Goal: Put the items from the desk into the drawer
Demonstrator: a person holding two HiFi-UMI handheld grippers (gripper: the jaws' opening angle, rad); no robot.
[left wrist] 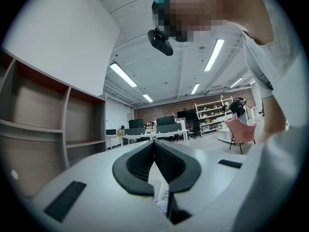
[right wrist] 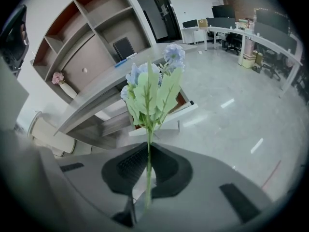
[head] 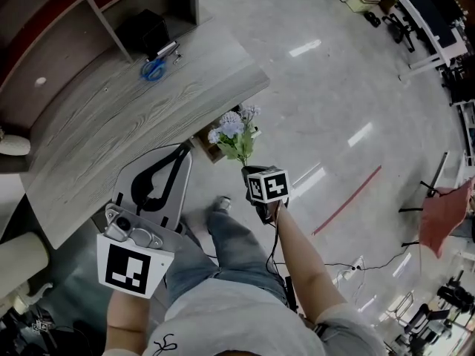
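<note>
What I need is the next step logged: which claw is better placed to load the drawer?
Right. The right claw is shut on the stem of the pale blue artificial flower sprig, held facing the open wooden drawer. The left claw is shut, empty, with no drawer in its view.

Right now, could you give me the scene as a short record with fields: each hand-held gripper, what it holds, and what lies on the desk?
left hand-held gripper: jaws together, holding nothing
right hand-held gripper: jaws closed on the stem of the artificial flower sprig with pale blue blossoms and green leaves
open drawer with brown inside: under the desk edge, beyond the sprig
grey wood-grain desk: carries blue-handled scissors, a black box and a pen-like item
</note>
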